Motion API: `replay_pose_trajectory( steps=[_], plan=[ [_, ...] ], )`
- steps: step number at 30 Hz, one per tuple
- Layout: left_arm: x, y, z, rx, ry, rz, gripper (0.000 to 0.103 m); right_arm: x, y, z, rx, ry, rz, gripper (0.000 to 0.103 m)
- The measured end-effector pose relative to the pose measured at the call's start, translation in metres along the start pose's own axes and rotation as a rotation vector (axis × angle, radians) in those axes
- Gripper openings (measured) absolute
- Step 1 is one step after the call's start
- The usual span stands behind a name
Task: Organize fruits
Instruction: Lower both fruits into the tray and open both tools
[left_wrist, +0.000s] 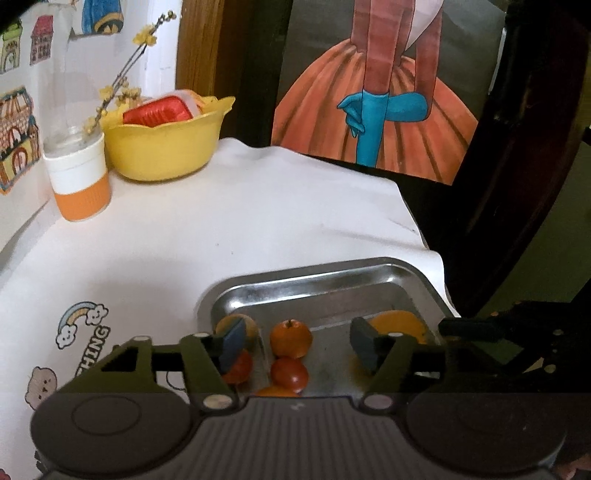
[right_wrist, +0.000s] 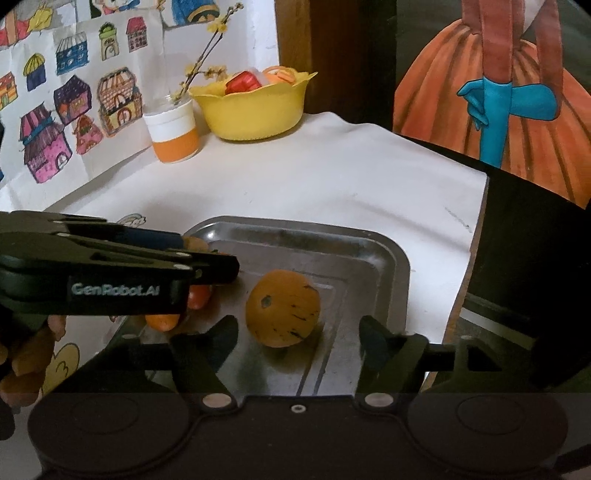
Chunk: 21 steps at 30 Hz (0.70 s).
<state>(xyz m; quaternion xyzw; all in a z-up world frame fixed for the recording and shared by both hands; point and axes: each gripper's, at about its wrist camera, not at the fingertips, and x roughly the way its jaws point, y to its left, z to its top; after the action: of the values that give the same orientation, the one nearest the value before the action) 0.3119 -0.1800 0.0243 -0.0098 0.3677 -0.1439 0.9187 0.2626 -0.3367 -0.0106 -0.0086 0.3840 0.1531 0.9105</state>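
A: Left wrist view first: what is biggest?
B: The white-covered surface (left_wrist: 229, 221), with a metal tray (left_wrist: 314, 280) at its near right edge. At the far left stand a yellow bowl (left_wrist: 162, 147) and, just beside it, an orange-and-white cup (left_wrist: 79, 181) with twigs in it.
A: And the hand-held grippers?
B: The left hand-held gripper (left_wrist: 295, 343) hangs over the tray's near left part, fingers spread apart, gripping nothing. From the right wrist view, the right hand-held gripper (right_wrist: 295, 339) is also spread wide and empty, just near of the large orange (right_wrist: 283, 308).
A: Where does the fruit lie?
B: All in the tray. The large orange sits toward its right. A small tangerine (left_wrist: 290, 338) lies between the left fingers, a red tomato (left_wrist: 289, 373) touching its near side, another tomato (left_wrist: 238, 367) to the left behind the left finger.
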Motion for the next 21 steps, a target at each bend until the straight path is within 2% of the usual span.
replay_pose_trajectory(
  steps=[13, 18, 21],
  plan=[
    [-0.016, 0.004, 0.001, -0.013, -0.058, 0.032, 0.086, -0.014, -0.002, 0.0, 0.025, -0.068, -0.036, 0.091],
    [-0.026, 0.006, 0.002, -0.017, -0.099, 0.056, 0.097, -0.023, 0.001, 0.0, 0.021, -0.111, -0.051, 0.096],
    [-0.032, 0.007, 0.002, -0.011, -0.121, 0.069, 0.098, -0.028, 0.004, 0.0, 0.016, -0.136, -0.054, 0.098]
  ],
)
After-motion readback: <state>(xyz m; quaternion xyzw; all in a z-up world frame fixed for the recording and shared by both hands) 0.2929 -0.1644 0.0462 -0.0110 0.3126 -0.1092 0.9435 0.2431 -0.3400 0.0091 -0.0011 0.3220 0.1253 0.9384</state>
